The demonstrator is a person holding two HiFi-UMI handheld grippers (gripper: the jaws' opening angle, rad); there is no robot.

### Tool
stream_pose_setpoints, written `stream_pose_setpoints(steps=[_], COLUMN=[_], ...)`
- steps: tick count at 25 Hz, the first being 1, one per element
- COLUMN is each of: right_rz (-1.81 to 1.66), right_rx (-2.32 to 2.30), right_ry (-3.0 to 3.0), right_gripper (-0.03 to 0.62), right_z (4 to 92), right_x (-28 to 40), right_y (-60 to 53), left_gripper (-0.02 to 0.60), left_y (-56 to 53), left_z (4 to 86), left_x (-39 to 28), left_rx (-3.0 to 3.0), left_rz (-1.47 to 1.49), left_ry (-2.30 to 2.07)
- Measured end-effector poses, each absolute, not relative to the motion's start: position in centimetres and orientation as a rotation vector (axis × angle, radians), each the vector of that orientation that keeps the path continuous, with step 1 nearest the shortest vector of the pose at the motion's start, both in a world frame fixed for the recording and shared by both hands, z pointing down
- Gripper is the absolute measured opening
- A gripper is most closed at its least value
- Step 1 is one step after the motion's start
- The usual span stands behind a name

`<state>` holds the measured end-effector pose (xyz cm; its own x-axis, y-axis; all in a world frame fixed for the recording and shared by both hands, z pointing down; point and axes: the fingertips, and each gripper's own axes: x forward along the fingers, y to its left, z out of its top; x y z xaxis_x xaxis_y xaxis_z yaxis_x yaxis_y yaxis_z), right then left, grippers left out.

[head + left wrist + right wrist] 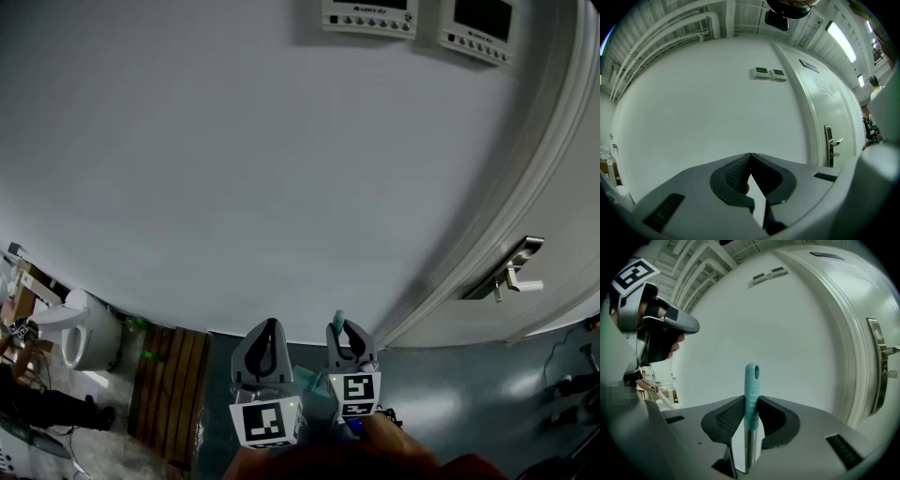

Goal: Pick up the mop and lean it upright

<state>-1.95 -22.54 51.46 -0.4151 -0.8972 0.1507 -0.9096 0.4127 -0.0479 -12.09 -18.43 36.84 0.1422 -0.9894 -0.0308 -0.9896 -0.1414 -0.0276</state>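
The mop (751, 392) has a silver shaft and holed teal grip.

No text could be read; the print on the two wall panels (368, 16) left of the door (579, 225) was too small.

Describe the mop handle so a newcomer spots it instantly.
Face the white wall left of the door. In front of it, the right claw clamps the mop handle: a metal pole capped by a teal grip with a hanging hole, unlike the shut left claw beside it.
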Motion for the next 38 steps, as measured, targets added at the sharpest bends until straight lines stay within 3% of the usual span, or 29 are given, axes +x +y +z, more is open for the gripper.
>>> stream_pose_setpoints(steps=[30,38], right_rz=[0.118,0.02], right_rx=[1.543,1.563], right_ry=[-2.604,-2.68], right_gripper=[0.107,0.106], right_z=[50.8,47.3], right_x=[-2.9,-2.3], right_y=[-18.3,-17.5], left_gripper=[0.014,0.014], left_y=[-18.6,-18.5], left_z=[37.1,37.2], left_x=[-12.4,-12.6], left_rx=[-2.332,-2.325], left_rz=[0.016,0.015], left_ry=[2.05,2.052])
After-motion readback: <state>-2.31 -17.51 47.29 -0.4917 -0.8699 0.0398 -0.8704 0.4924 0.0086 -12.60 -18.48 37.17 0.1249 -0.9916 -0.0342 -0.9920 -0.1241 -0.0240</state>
